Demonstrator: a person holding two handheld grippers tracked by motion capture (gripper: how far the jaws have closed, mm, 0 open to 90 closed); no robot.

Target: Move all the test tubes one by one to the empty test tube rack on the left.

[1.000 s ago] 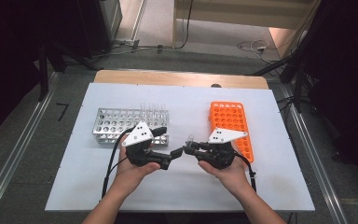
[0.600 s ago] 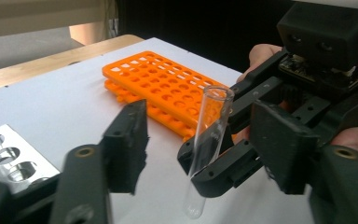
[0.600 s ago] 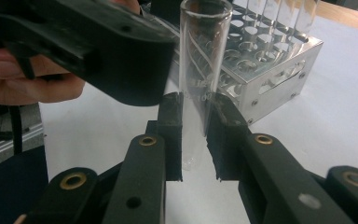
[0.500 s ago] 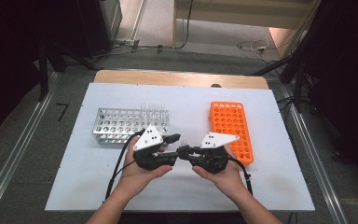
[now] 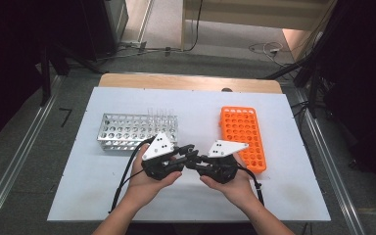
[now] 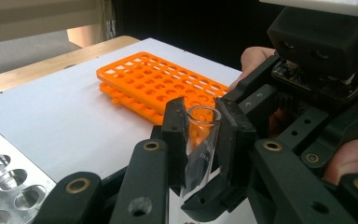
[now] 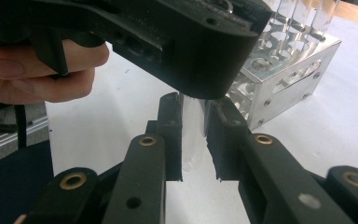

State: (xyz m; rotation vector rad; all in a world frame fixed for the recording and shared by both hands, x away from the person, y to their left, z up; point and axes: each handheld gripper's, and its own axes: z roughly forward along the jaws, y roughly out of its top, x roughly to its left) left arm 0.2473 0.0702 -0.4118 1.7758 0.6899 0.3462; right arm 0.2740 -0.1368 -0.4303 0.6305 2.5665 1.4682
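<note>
A clear glass test tube (image 6: 200, 149) stands upright between both grippers above the middle of the white table. My left gripper (image 6: 204, 119) has just been closing and now has its pads pressed on the tube near its open rim. My right gripper (image 7: 193, 121) is shut on the same tube (image 7: 190, 149) lower down. In the high view the left gripper (image 5: 188, 152) and the right gripper (image 5: 199, 161) meet tip to tip, each in a hand. An orange rack (image 5: 242, 134) lies to the right. A metal rack (image 5: 127, 132) lies to the left.
Several clear tubes (image 5: 159, 115) stand at the right end of the metal rack. The white table top (image 5: 284, 196) lies bare in front of the hands. A wooden strip (image 5: 191, 82) runs along the far edge. Metal rails flank the table.
The two hands have drawn together at the table's middle. The left gripper's jaws, wide a second ago, have closed on the tube that the right gripper holds.
</note>
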